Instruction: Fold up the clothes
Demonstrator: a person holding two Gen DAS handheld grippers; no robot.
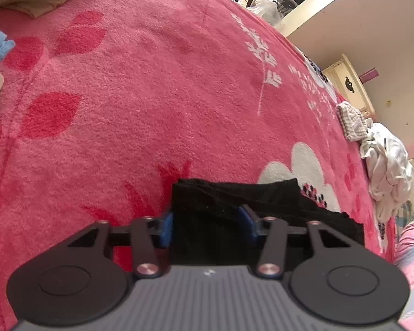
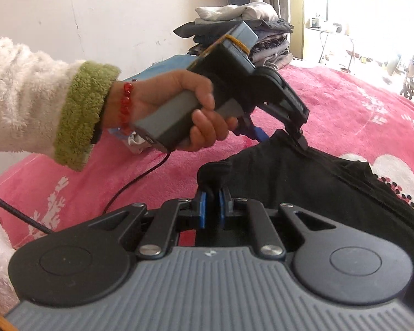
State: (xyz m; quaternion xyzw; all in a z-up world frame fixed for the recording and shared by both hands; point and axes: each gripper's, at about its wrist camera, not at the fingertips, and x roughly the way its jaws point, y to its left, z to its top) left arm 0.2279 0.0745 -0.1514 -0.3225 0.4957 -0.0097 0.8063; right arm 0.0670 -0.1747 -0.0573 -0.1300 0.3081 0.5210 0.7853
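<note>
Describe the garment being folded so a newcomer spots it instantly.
Start from the pink floral blanket covering the bed. Near its white flower print lies the black garment, pinched by both grippers. It is the only black cloth there; the other laundry sits in pale heaps at the edges.
</note>
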